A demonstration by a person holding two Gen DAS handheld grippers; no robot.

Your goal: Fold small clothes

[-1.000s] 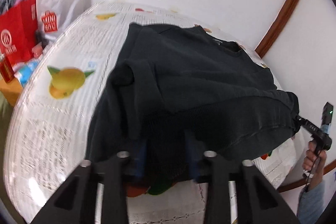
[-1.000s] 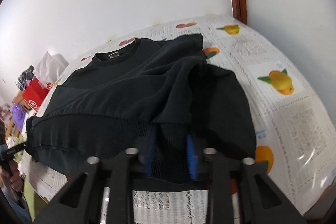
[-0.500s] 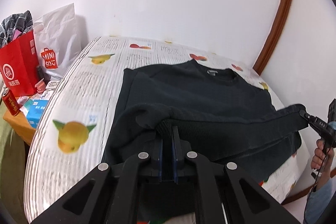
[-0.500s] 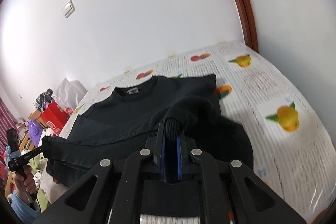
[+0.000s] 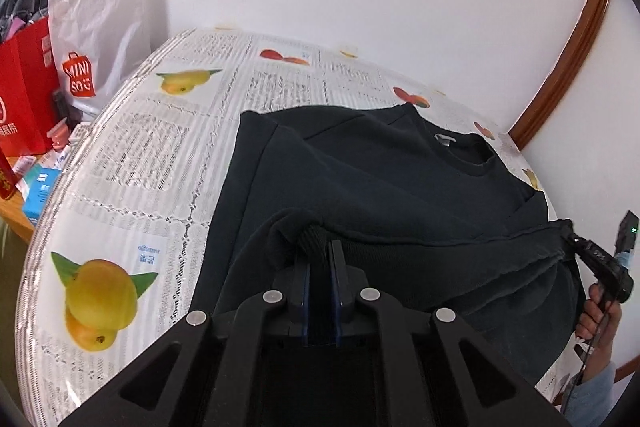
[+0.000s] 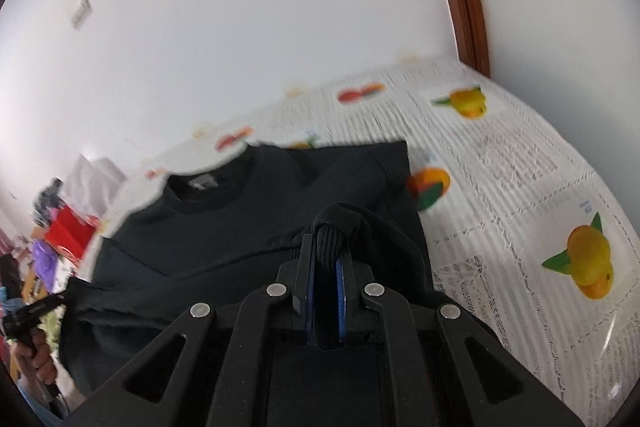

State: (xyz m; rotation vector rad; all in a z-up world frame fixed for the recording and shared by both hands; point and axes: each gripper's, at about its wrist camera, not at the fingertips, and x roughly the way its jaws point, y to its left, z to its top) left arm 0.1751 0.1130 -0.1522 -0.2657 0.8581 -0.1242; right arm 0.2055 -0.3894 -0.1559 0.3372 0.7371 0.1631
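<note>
- One black sweatshirt [image 5: 400,187] lies on the table, collar toward the wall, its lower part lifted off the cloth at two corners.
- Two grippers hold it. The left gripper [image 5: 321,251] has its jaws pressed together on the ribbed hem at one bottom corner.
- The right gripper [image 6: 326,247] is likewise clamped on the ribbed hem at the other bottom corner; the same gripper shows at the right edge of the left wrist view, with a hand [image 5: 600,311] around its handle.
- The hem runs taut between the two grips, above the body of the sweatshirt.
- One tablecloth [image 5: 132,163] covers the table, white with printed text and fruit pictures; in the left wrist view I count two yellow fruits and several red ones near the far edge.
- Two bags stand beside the table: a red paper bag [image 5: 24,83] with dark checked fabric sticking out of its top, and a white bag [image 5: 104,27] with a red logo, its contents hidden.
- Small boxes [image 5: 38,193] sit on a low shelf below the bags; their number is unclear.
</note>
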